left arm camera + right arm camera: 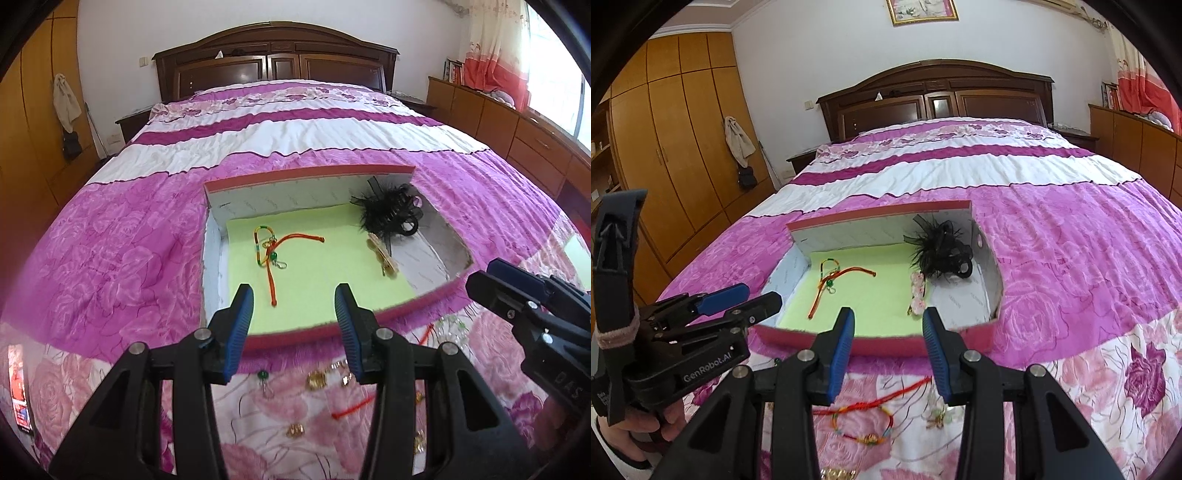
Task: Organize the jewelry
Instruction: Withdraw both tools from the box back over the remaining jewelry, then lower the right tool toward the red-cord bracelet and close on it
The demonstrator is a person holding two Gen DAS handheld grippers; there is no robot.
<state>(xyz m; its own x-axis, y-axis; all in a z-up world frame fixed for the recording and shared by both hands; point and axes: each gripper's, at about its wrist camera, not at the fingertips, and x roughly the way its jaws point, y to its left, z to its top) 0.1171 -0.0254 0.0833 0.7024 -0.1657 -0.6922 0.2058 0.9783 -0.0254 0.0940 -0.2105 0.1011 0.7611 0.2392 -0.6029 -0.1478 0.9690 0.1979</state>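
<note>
An open red-rimmed box [295,177] [879,218] with a lime-green floor lies on the bed. Inside are an orange cord bracelet with a green bead [273,251] [831,278], a flowered hair clip [382,256] [918,291] and a black feathered hair piece [388,212] [940,253]. On the bedspread in front of the box lie gold trinkets [317,379], a green-bead charm [263,376], a red cord [351,408] and a red braided bracelet [871,421]. My left gripper [293,328] [738,299] is open and empty at the box's front rim. My right gripper [888,350] [491,277] is open and empty too.
The pink and white bedspread [295,133] stretches to a dark wooden headboard [275,62]. A wooden wardrobe [665,147] stands at the left, low cabinets [517,125] at the right.
</note>
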